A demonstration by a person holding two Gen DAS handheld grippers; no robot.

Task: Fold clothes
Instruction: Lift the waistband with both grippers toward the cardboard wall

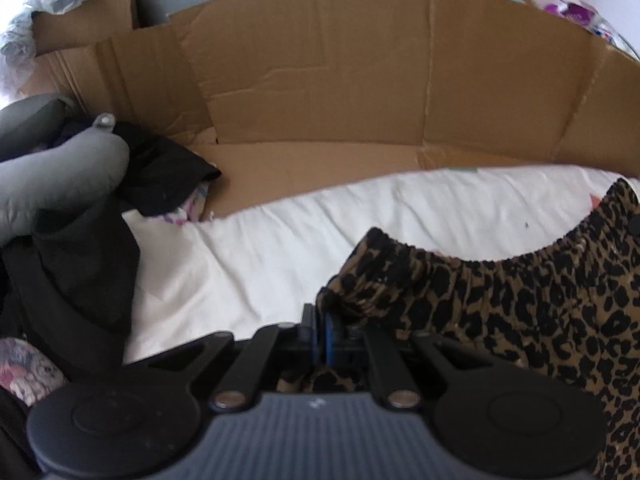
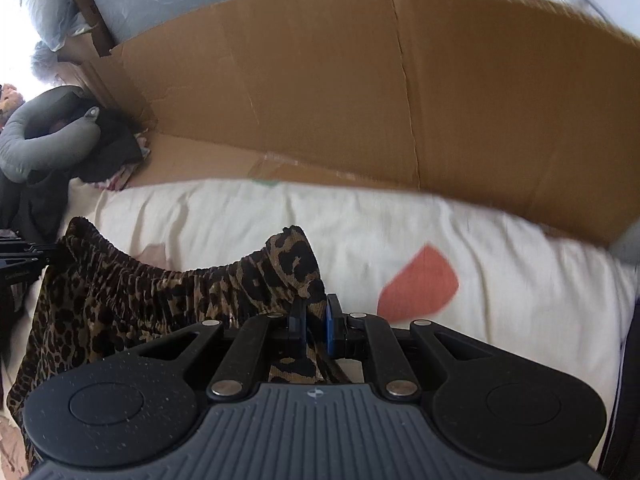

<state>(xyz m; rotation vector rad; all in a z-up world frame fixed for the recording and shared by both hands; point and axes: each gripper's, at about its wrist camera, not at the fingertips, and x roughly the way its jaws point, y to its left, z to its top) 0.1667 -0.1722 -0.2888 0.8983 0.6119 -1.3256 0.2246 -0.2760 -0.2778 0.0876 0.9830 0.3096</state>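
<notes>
pinching opposite waistband corners of the leopard-print elastic-waist garment (image 1: 500, 300), left gripper (image 1: 319, 330) and right gripper (image 2: 316, 320) hold it over the white sheet (image 1: 260, 256).

a white sheet (image 2: 280, 216) with a coral patch (image 2: 420, 284) covers the bed. flattened brown cardboard (image 1: 340, 80) stands along its far edge. a grey neck pillow (image 1: 52, 184) lies on dark clothes (image 1: 80, 272) at the left. bright daylight floods the far left corner.

Both wrist views low, close over bed sheet (image 1: 248, 256), facing cardboard wall (image 2: 320, 92) (shared backdrop).
</notes>
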